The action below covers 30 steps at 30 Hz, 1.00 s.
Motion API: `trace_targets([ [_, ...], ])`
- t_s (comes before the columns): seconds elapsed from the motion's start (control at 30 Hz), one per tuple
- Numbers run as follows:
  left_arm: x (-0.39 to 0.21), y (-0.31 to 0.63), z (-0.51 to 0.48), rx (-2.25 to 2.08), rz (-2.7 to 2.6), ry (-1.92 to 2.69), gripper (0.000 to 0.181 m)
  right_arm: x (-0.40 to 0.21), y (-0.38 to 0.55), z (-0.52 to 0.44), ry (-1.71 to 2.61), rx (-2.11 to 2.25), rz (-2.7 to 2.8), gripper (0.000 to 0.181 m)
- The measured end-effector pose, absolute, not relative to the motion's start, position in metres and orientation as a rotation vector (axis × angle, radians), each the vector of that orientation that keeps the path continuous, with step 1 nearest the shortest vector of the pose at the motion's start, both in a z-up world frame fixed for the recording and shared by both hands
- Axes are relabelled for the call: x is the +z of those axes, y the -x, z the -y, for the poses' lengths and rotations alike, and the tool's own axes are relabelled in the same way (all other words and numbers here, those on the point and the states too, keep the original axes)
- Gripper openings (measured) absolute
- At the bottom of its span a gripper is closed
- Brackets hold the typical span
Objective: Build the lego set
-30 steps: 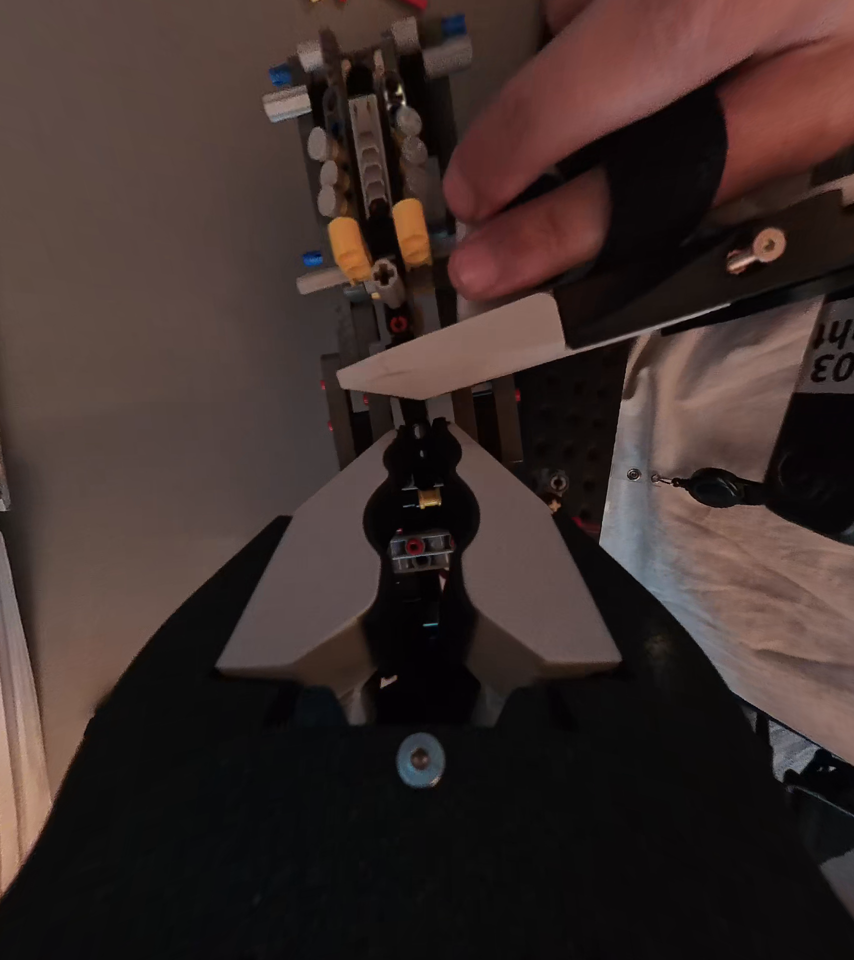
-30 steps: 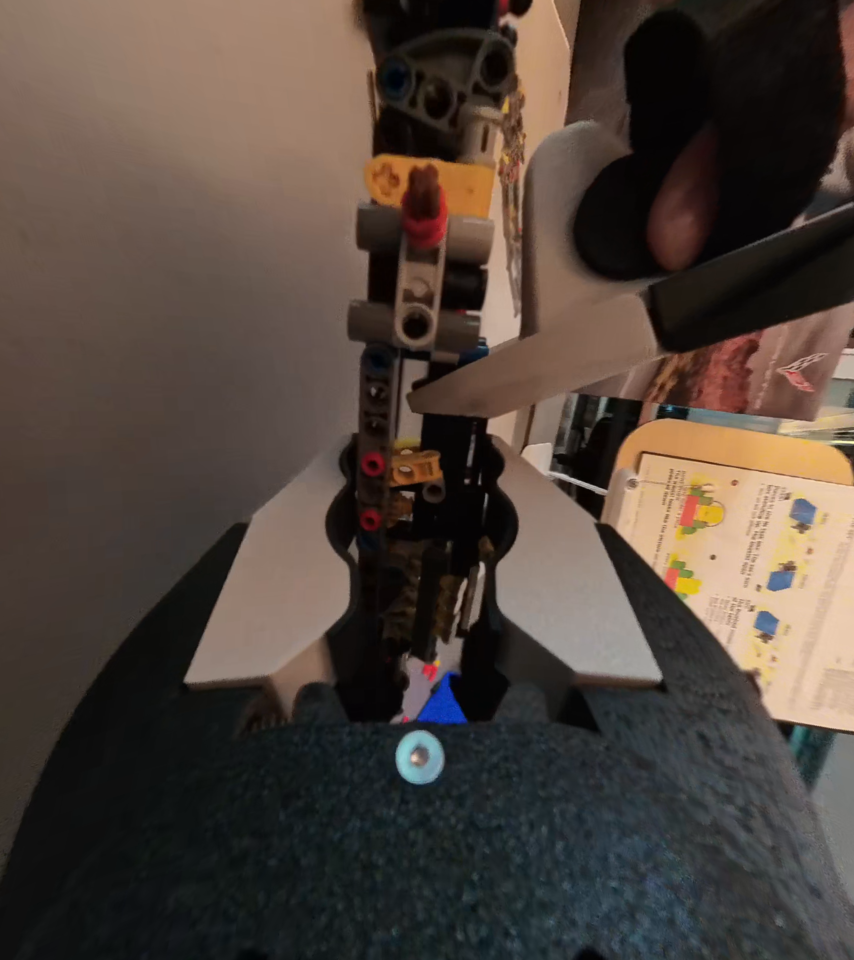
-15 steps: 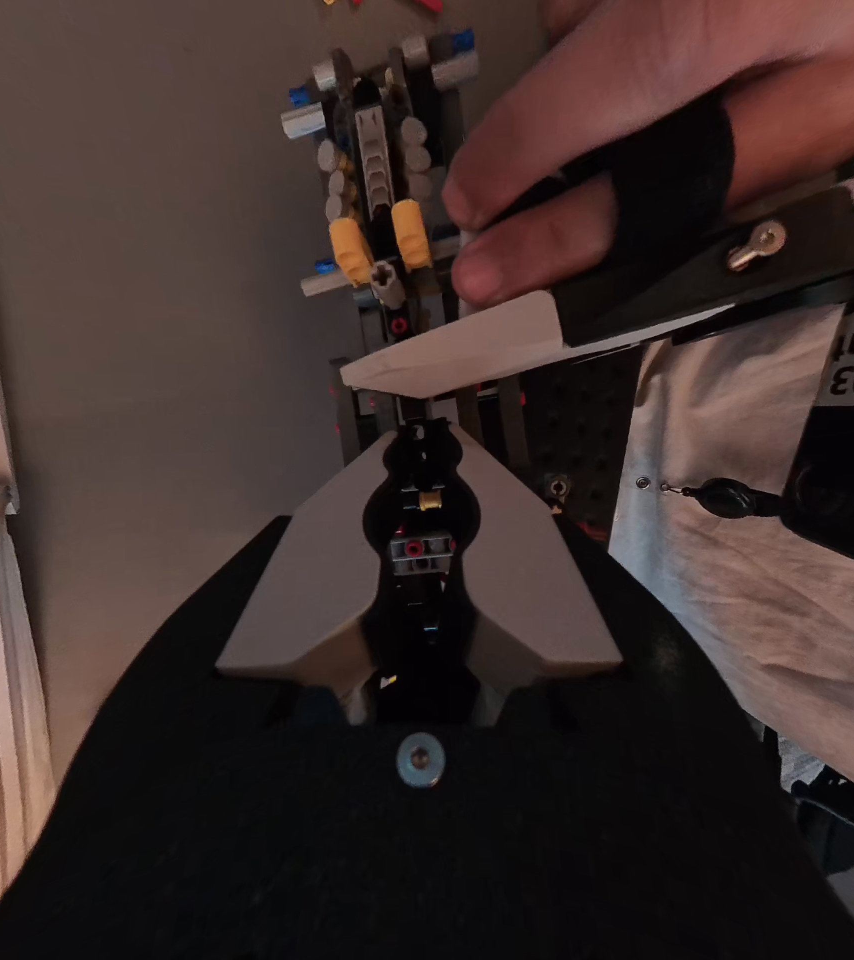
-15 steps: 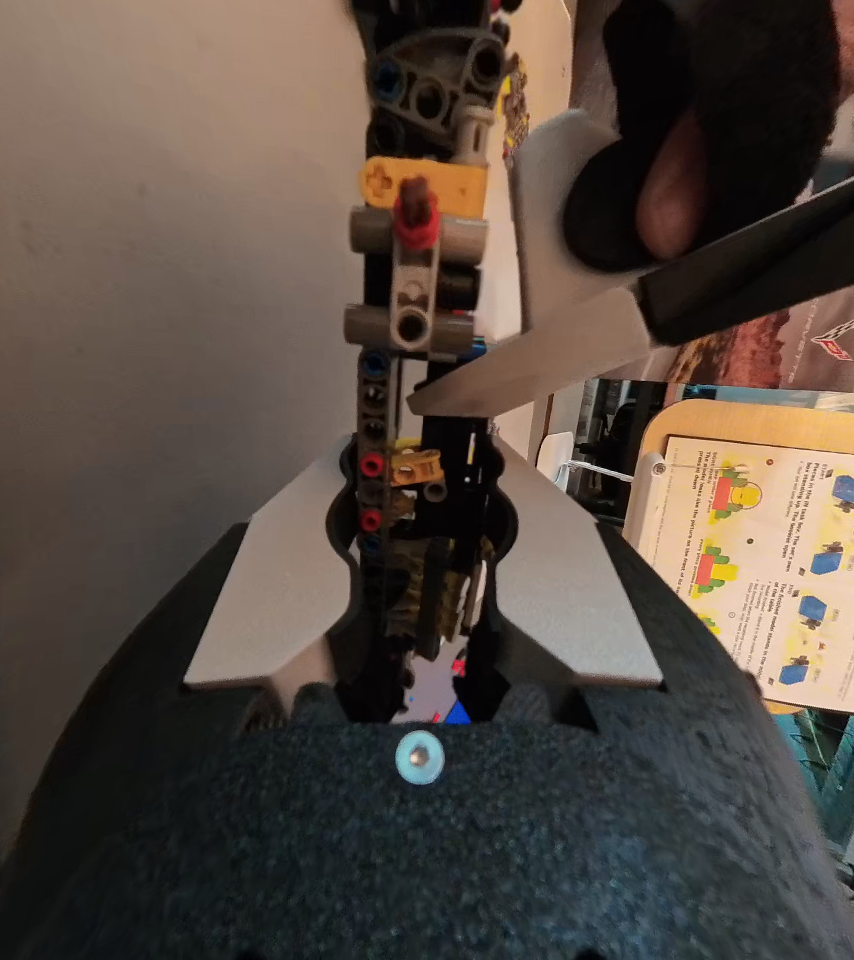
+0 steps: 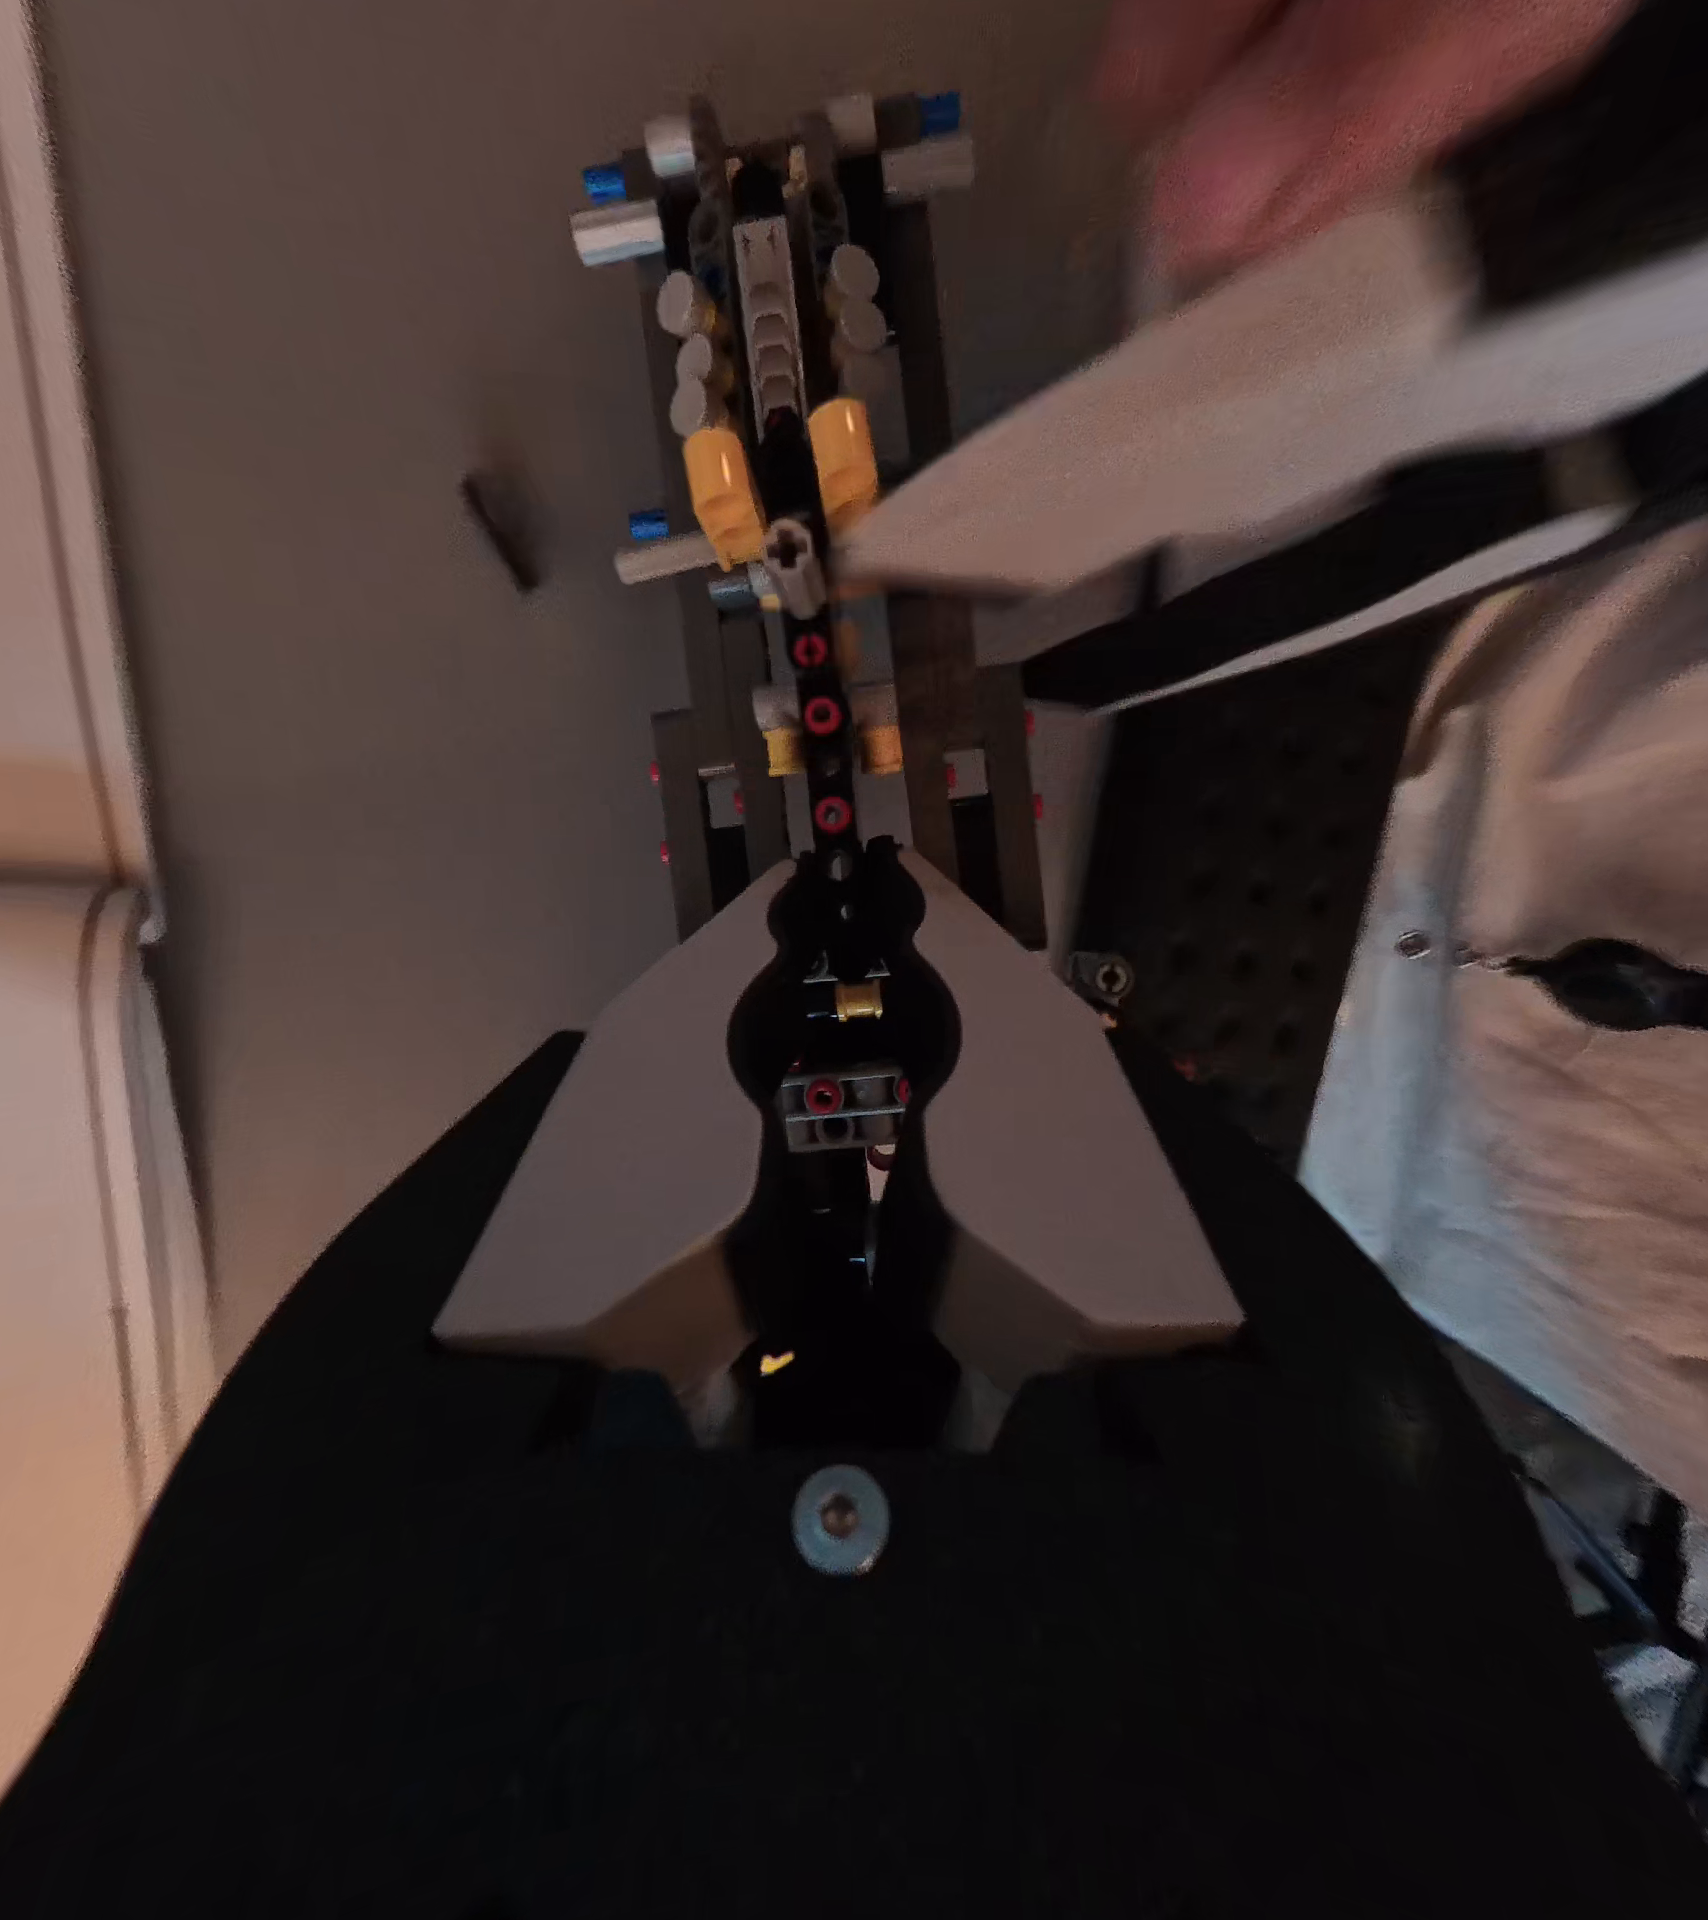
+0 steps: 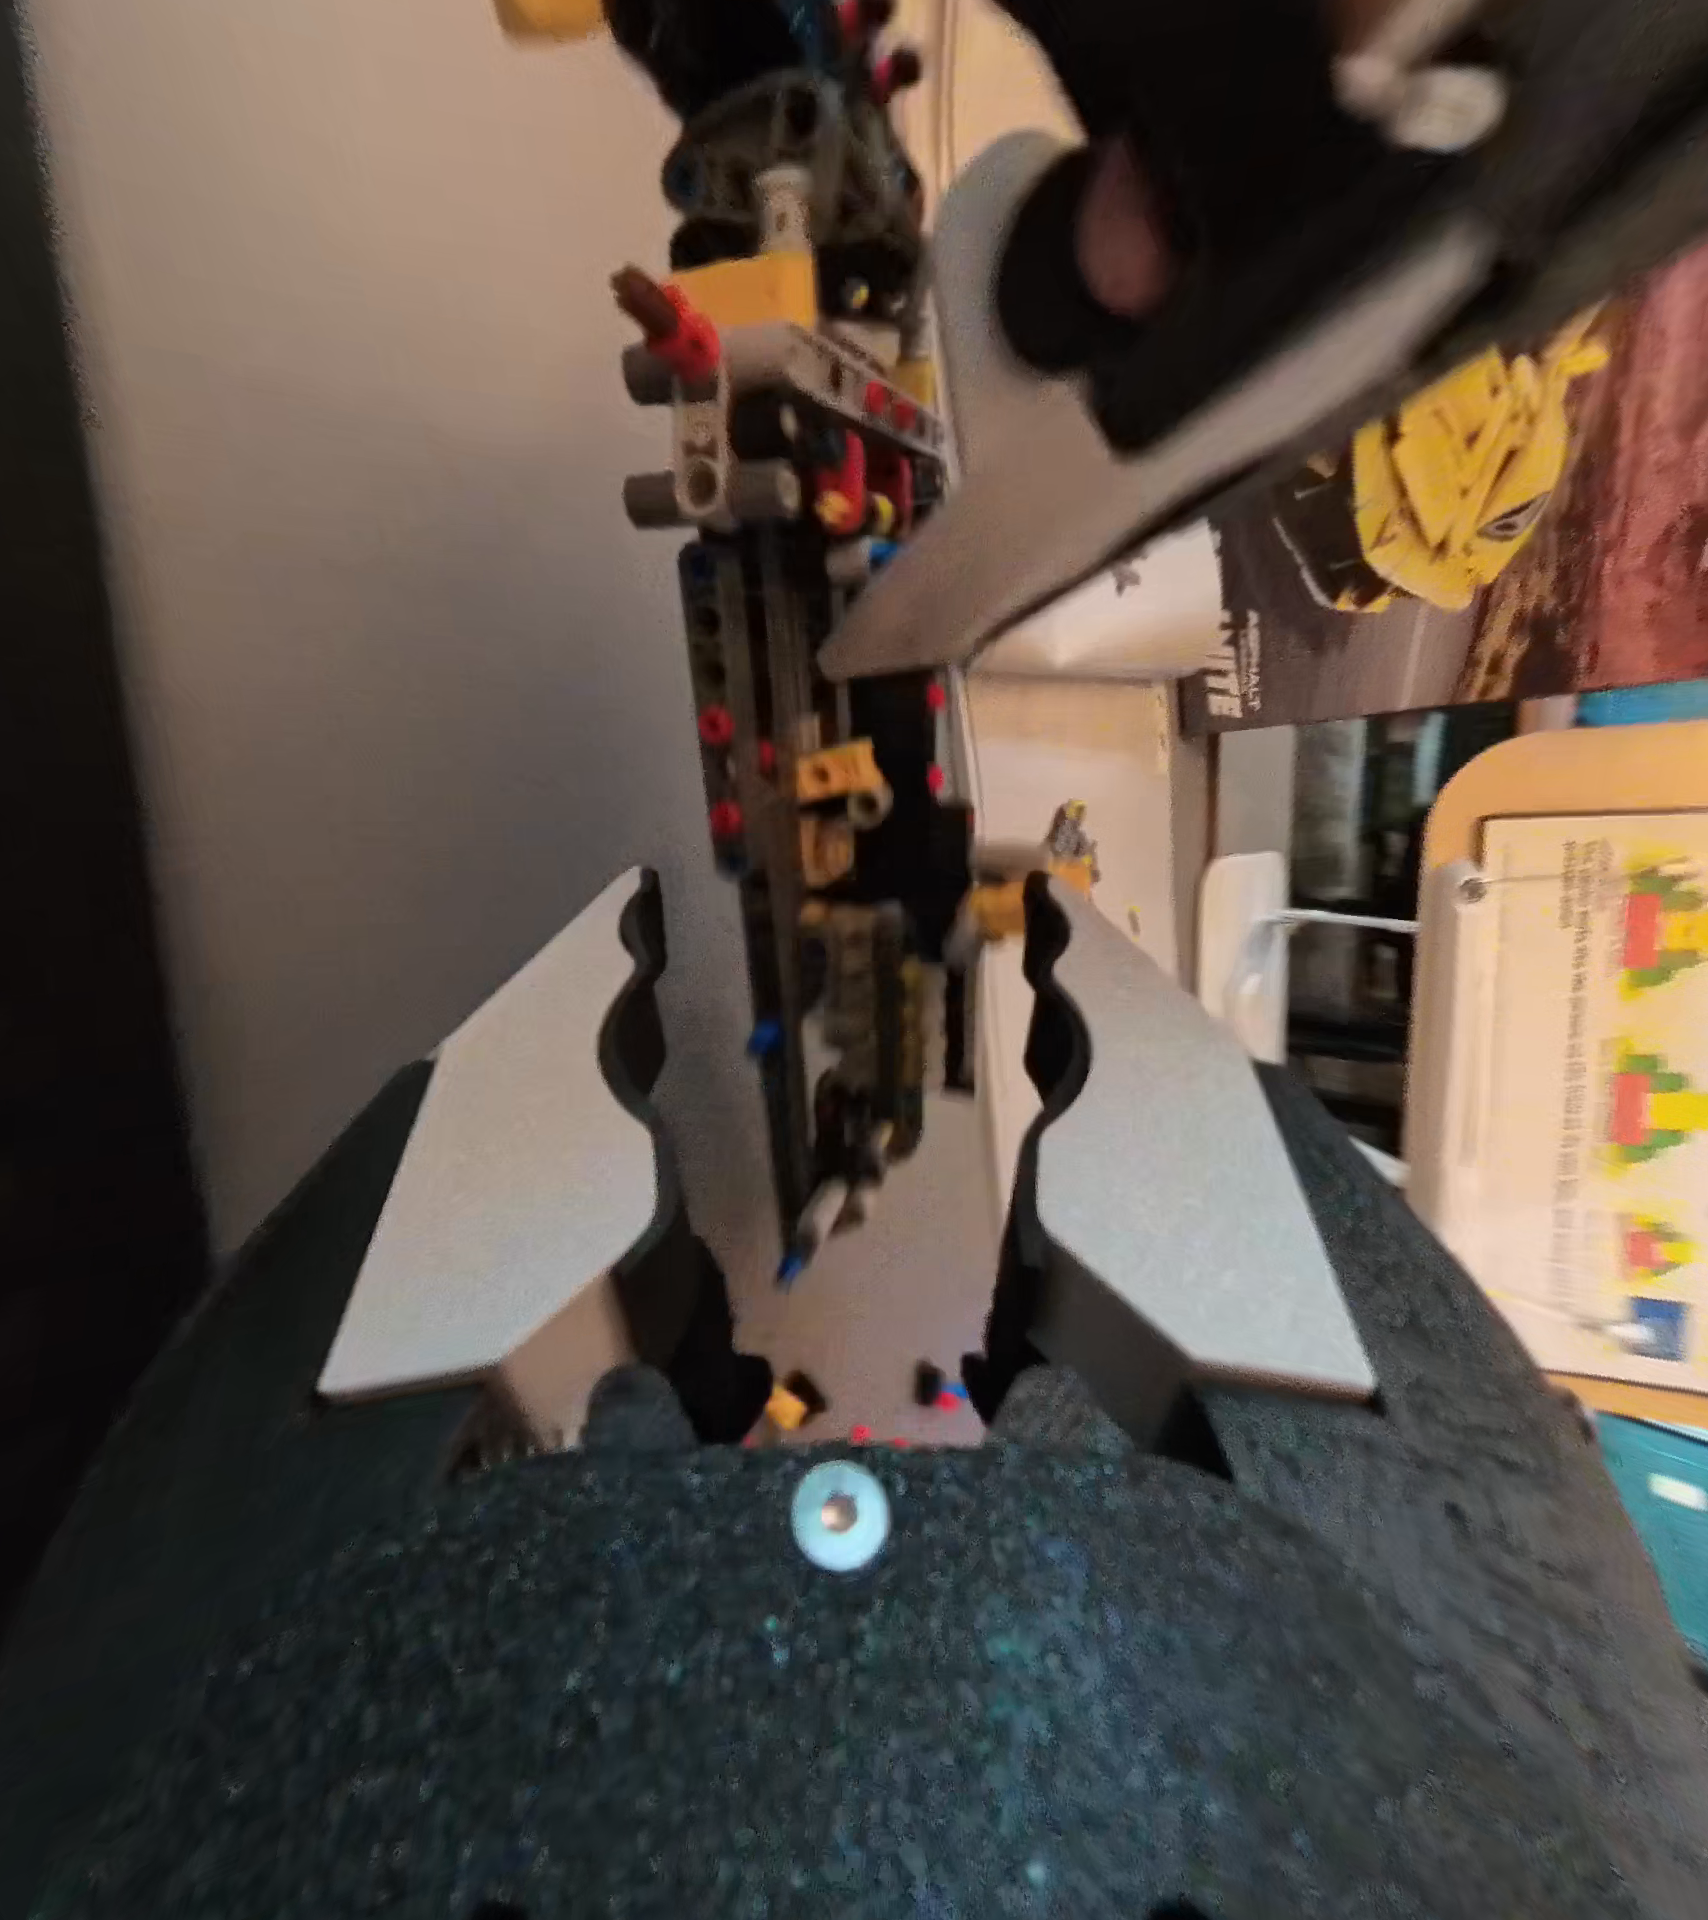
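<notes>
Long, rigid black-and-grey plastic beam assembly with yellow connectors [image 5: 808, 665], light yet prone to popping apart, extending toward 12 o'clock, pinched at near end by left gripper [image 5: 845, 883]; right gripper [image 6: 845, 904] spread, unclamped; best held along stiff black beams.

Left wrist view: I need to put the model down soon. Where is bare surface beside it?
Free: the grey surface left of the lego model, out to the cream edge; only a small dark piece lies there. Crowded: right of the model, where the right gripper, a perforated black board and white cloth close in.
</notes>
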State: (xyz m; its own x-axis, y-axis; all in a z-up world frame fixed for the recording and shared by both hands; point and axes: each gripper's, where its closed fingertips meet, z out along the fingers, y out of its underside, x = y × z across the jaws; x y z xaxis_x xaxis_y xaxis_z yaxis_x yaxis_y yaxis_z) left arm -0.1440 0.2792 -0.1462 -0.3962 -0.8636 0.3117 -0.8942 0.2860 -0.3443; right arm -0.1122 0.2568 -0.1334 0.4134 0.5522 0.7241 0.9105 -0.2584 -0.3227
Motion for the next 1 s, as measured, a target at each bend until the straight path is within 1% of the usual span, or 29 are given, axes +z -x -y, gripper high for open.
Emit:
trace_targets([
  [0.1,-0.162,0.156,-0.31,0.584,2.552,-1.765,0.006,-0.116,0.114,-0.233,1.963,-0.297,1.074,0.06],
  [0.17,-0.17,0.16,-0.315,0.609,2.579,-1.757,0.006,-0.117,0.096,-0.228,2.016,-0.153,0.948,0.052],
  [0.23,-0.177,0.165,-0.313,0.642,2.592,-1.745,0.006,-0.132,0.069,-0.233,2.103,-0.039,0.805,0.042],
  [0.3,-0.18,0.171,-0.311,0.659,2.617,-1.766,0.006,-0.154,0.038,-0.247,2.223,0.037,0.626,0.041],
  [0.37,-0.181,0.182,-0.307,0.685,2.642,-1.769,0.006,-0.174,0.029,-0.258,2.292,0.151,0.575,0.04],
  [0.47,-0.188,0.193,-0.302,0.708,2.764,-1.678,0.006,-0.18,0.027,-0.278,2.247,0.22,0.606,0.023],
  [0.53,-0.195,0.195,-0.299,0.727,2.826,-1.607,0.006,-0.179,0.029,-0.29,2.244,0.264,0.685,0.024],
  [0.57,-0.197,0.194,-0.296,0.76,2.862,-1.56,0.006,-0.181,0.035,-0.292,2.239,0.296,0.782,0.028],
  [0.67,-0.199,0.186,-0.289,0.829,2.861,-1.532,0.006,-0.197,0.047,-0.299,2.227,0.242,1.05,0.031],
  [0.77,-0.199,0.174,-0.286,0.798,2.924,-1.506,0.005,-0.21,0.049,-0.309,2.213,0.187,1.187,0.025],
  [0.9,-0.201,0.159,-0.279,0.805,2.938,-1.548,0.006,-0.213,0.053,-0.312,2.245,0.321,1.193,0.019],
  [0.97,-0.2,0.154,-0.275,0.827,2.914,-1.592,0.005,-0.214,0.056,-0.307,2.259,0.374,1.199,0.009],
  [1.0,-0.2,0.153,-0.274,0.853,2.899,-1.61,0.005,-0.214,0.056,-0.308,2.254,0.374,1.196,0.009],
])
